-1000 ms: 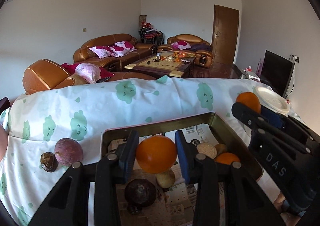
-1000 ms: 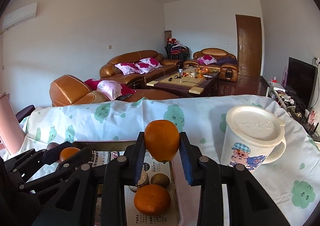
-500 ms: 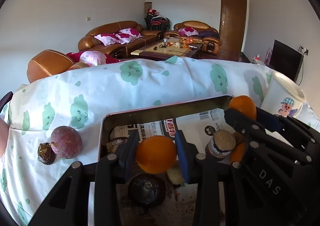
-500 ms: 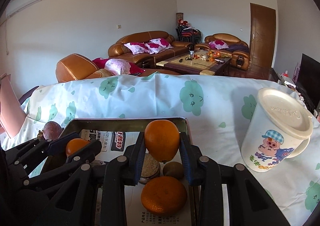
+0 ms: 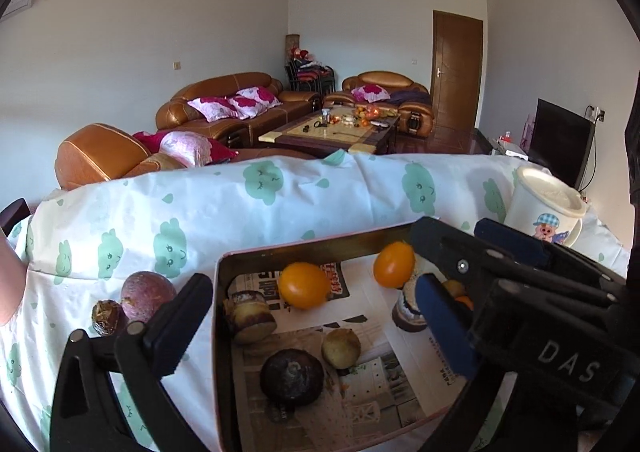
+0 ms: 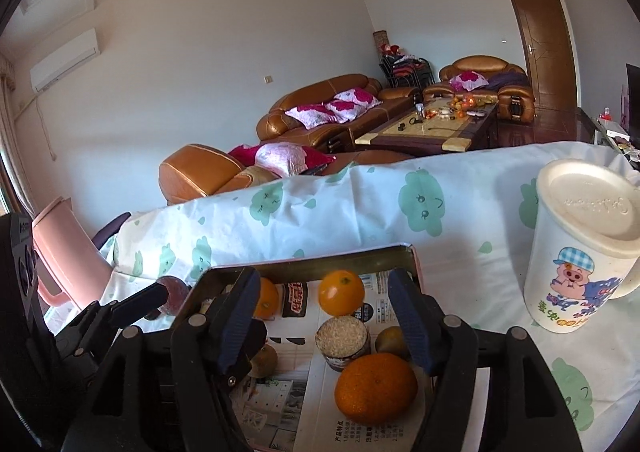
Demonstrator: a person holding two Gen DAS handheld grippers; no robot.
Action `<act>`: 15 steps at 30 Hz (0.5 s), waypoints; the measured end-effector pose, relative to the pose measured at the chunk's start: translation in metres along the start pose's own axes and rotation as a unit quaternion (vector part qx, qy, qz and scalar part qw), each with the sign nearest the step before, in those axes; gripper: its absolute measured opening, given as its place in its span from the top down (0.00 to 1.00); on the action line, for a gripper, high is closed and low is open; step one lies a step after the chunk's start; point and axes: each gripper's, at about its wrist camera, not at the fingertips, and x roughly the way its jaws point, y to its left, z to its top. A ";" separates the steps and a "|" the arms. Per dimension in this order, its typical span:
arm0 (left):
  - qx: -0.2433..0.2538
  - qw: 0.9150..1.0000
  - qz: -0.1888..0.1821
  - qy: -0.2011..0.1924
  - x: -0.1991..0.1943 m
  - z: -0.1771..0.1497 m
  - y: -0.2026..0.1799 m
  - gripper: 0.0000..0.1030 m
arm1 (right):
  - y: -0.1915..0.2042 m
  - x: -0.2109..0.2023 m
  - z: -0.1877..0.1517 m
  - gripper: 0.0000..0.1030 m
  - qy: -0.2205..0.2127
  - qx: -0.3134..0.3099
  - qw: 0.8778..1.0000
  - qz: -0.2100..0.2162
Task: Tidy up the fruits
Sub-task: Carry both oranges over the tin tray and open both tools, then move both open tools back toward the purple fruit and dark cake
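Both grippers just let go: left gripper (image 5: 308, 320) and right gripper (image 6: 324, 316) now spread wide and empty, their oranges (image 5: 304, 285) (image 6: 341, 292) sitting in the tray (image 5: 320, 248). Passion fruit (image 5: 147, 295) outside probably goes next.

Oranges (image 5: 304, 285) in tray (image 5: 304, 250), mug (image 6: 580, 252) right.

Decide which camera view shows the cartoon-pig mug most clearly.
The right wrist view shows the mug best: it stands large and whole, with lid and pig print plain. In the left wrist view the mug is small at the far right, its base hidden behind the right claw.
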 end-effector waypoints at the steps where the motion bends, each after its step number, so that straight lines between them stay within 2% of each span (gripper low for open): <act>1: 0.004 1.000 0.002 -0.009 -0.005 0.000 0.000 0.00 | 0.001 -0.005 0.001 0.34 -0.014 -0.003 1.000 -0.005; 4: 0.004 0.999 0.011 -0.034 -0.018 0.001 0.004 0.00 | 0.005 -0.017 0.002 0.34 -0.049 -0.015 0.998 -0.040; 7: -0.005 0.999 0.011 -0.040 -0.023 0.001 0.012 0.00 | 0.004 -0.024 0.001 0.33 -0.072 -0.012 0.995 -0.062; 12: 0.009 0.997 0.058 -0.048 -0.022 -0.006 0.023 0.00 | 0.004 -0.032 -0.002 0.30 -0.106 -0.016 0.991 -0.084; 15: 0.017 0.995 0.081 -0.055 -0.025 -0.009 0.029 0.00 | 0.005 -0.030 -0.005 0.28 -0.108 -0.016 0.990 -0.089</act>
